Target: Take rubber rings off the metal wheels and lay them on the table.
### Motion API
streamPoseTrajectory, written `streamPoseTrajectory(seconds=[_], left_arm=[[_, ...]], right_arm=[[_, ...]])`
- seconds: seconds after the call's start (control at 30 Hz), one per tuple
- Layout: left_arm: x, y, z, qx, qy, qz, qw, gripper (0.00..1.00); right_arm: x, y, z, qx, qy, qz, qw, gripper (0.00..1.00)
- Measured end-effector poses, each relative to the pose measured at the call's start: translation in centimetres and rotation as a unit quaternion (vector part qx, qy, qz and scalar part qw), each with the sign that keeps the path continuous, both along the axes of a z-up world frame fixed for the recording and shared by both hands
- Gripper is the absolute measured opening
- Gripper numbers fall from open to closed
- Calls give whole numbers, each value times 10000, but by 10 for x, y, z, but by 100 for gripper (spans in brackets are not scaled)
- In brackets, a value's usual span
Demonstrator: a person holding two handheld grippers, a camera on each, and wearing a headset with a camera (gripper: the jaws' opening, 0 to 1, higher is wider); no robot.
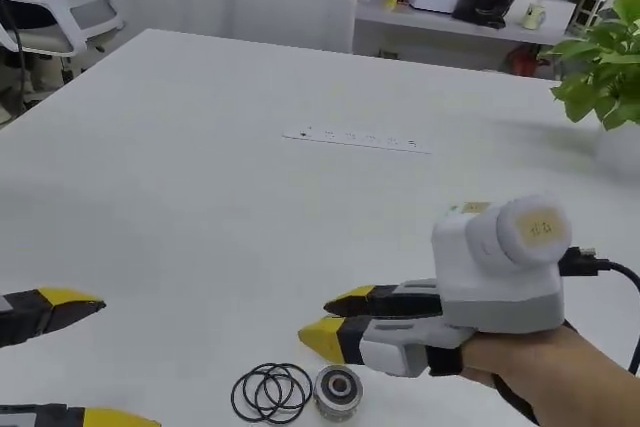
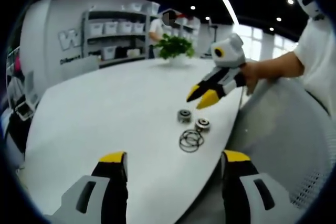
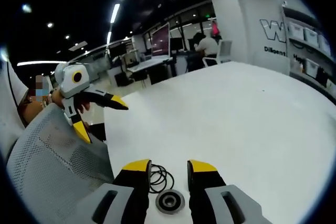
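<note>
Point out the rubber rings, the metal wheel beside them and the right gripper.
rubber rings (image 1: 271, 391): head view, where the loose rings overlap.
metal wheel (image 1: 338, 388): head view, its hub.
right gripper (image 1: 318, 318): head view, midway between its yellow jaw tips.

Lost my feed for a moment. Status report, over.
Both open, empty: left tongs held back, right tongs by a metal wheel. Loose rubber rings piled on the table beside it. Nothing in the way.
</note>
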State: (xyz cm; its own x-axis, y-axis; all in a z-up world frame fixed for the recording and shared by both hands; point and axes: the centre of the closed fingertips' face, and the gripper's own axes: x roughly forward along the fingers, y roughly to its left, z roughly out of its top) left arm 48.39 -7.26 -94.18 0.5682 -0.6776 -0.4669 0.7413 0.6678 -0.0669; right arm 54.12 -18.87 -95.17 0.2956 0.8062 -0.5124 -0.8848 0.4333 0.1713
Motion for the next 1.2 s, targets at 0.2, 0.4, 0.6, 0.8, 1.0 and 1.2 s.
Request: streamPoseTrajectory(seconds=[0.2, 0.4, 0.6, 0.8, 1.0, 1.2], left_arm=[[-1, -3, 4, -10, -23, -75, 10000, 78], [0, -2, 6, 6, -16, -68, 10000, 80], [5, -1, 5, 77, 0, 30, 10000, 91], [4, -4, 5, 66, 66, -12, 10000, 93], [2, -7, 1, 35, 125, -113, 9999, 94], [-3, -12, -7, 139, 260, -230, 9993, 99]], right_arm=[[-3, -6, 14, 62, -77, 75, 9999, 34], [-6, -20, 22, 37, -100, 134, 9999, 44], [-6, -35, 40, 229, -200, 40, 9995, 54], [-11, -59, 47, 375, -178, -44, 9991, 71], [-21, -85, 45, 334, -157, -243, 9990, 85], [-33, -106, 37, 402, 6, -563, 9976, 95]])
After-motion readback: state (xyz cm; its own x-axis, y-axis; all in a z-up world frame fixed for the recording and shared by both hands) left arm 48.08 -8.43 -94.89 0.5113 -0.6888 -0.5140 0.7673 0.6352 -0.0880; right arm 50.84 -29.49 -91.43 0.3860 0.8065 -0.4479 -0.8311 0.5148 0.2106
